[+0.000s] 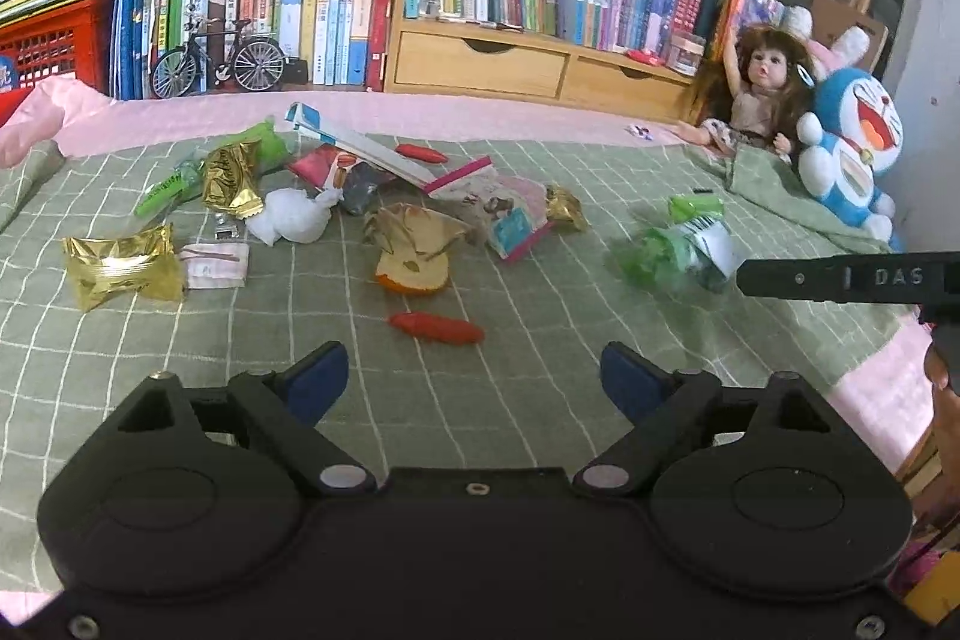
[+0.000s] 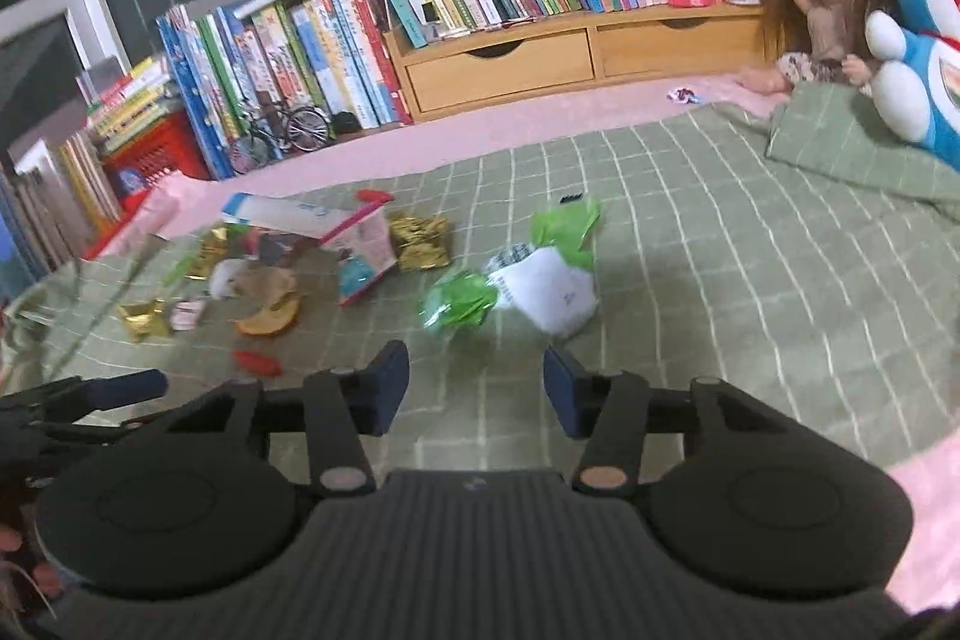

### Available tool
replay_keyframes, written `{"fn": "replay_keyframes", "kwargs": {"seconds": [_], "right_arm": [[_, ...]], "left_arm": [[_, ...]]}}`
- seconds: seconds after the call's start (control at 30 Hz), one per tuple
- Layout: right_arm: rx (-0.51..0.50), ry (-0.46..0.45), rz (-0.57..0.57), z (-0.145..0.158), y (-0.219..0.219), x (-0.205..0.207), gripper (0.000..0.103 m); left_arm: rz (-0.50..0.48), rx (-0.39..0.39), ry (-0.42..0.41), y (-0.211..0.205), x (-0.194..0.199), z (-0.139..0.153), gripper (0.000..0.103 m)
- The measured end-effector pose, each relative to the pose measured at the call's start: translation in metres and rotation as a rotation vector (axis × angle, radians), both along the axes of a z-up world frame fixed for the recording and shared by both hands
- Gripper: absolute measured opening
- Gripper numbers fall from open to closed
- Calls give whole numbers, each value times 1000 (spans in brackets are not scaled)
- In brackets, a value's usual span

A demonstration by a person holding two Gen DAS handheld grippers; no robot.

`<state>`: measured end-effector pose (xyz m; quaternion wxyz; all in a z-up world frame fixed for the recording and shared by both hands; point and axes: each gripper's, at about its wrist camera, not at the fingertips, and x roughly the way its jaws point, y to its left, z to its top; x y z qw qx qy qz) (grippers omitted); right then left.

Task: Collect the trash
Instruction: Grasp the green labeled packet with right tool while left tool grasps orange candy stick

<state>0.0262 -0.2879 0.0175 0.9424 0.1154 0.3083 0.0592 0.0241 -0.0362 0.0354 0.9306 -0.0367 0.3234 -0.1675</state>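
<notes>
Nearest the lens, the right gripper (image 2: 477, 394) hangs above a green checked bedspread (image 2: 750, 280), jaws apart and holding nothing. The left gripper (image 1: 474, 379) is likewise spread wide and empty. Trash lies scattered on the bedspread: just ahead of the right gripper, a crumpled green and white wrapper (image 2: 528, 280); further left, a heap of packets, a gold wrapper (image 1: 123, 268) and a small red scrap (image 1: 435, 328). Collection appears to be only beginning. Next, the right gripper probably needs lowering over the green wrapper and closing.
</notes>
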Motion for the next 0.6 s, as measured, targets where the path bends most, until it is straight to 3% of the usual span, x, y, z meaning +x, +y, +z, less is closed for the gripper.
{"fn": "replay_keyframes", "kwargs": {"seconds": [0.17,0.37,0.43,0.6], "right_arm": [[-11,-3,-9,-3,-4,20,49],[-22,-25,-14,-3,-3,36,50],[-27,-28,-17,-5,-3,41,64],[-48,-36,-9,-6,-1,51,77]], "left_arm": [[52,-64,5,6,15,-2,80],[91,-52,-1,0,31,-4,76],[78,-35,5,-5,33,-9,75],[66,35,5,-18,38,-21,70]]}}
